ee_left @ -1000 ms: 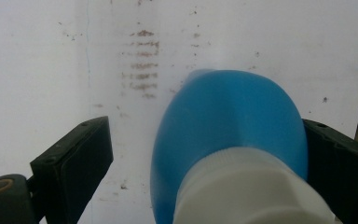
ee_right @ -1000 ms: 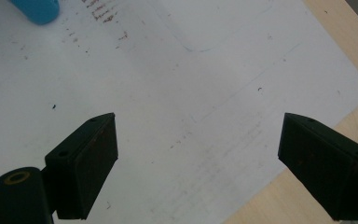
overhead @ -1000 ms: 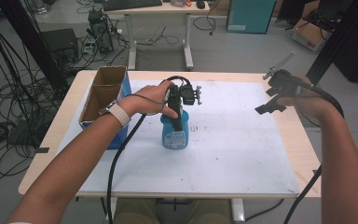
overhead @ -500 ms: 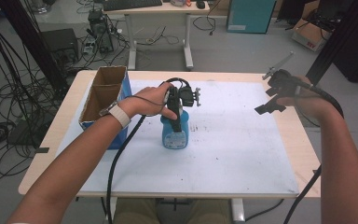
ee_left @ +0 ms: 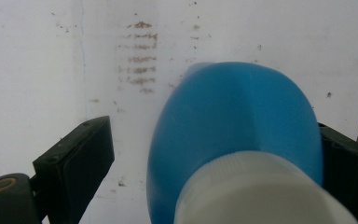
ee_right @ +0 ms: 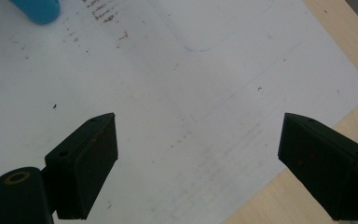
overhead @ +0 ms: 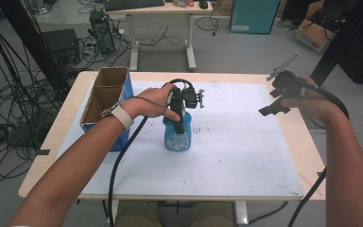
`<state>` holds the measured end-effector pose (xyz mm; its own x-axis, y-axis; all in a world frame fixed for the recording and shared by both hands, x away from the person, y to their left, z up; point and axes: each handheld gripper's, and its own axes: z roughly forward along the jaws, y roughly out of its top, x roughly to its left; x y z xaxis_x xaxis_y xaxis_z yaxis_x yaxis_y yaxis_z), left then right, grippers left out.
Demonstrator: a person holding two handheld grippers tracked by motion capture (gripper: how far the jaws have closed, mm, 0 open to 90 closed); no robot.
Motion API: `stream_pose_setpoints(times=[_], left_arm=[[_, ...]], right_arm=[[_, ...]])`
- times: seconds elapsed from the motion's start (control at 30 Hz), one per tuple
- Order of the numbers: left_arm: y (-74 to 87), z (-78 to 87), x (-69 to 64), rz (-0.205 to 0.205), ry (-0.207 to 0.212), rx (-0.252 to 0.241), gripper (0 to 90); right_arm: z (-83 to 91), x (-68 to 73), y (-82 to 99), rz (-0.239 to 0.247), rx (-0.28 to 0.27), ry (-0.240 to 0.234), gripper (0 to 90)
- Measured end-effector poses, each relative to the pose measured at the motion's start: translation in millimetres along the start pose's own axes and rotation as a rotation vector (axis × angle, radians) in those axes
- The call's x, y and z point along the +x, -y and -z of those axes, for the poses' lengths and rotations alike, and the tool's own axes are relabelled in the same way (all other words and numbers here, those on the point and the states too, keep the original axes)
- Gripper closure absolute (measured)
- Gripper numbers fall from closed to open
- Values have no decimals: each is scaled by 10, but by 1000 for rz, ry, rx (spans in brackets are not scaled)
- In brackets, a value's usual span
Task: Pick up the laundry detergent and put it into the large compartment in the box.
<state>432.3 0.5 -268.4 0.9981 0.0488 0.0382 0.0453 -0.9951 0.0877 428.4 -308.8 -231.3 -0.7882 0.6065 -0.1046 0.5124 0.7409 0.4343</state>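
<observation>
White sheet on tabletop (overhead: 246,161); left hand-held gripper (ee_left: 205,154) over upright blue bottle (overhead: 176,135), jaws spread, one pad clear of it. Right hand-held gripper (ee_right: 200,163) released, empty.

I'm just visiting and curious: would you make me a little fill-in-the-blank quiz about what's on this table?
1. The bottle under the left gripper is coloured ____.
2. Its cap is coloured ____.
3. The right gripper has its jaws ____ with nothing between them.
4. The cardboard box stands near the table's ____ edge.

Missing words: blue; white; open; left
</observation>
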Motion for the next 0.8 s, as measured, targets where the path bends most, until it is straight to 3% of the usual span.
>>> stream_pose_setpoints(times=[0.5, 0.57, 0.63, 0.8], left_arm=[[-10, -9, 1, -9, 13, -4, 197], [-12, -15, -4, -17, 19, -3, 239], [-17, -28, -5, -24, 46, -3, 375], [-4, -27, -7, -37, 46, -12, 395]], right_arm=[[-16, -7, 14, -5, 3, -4, 118], [-20, -7, 16, -5, 3, -5, 118], [-23, -8, 21, -7, 6, -5, 118], [-24, -10, 35, -10, 5, -5, 118]])
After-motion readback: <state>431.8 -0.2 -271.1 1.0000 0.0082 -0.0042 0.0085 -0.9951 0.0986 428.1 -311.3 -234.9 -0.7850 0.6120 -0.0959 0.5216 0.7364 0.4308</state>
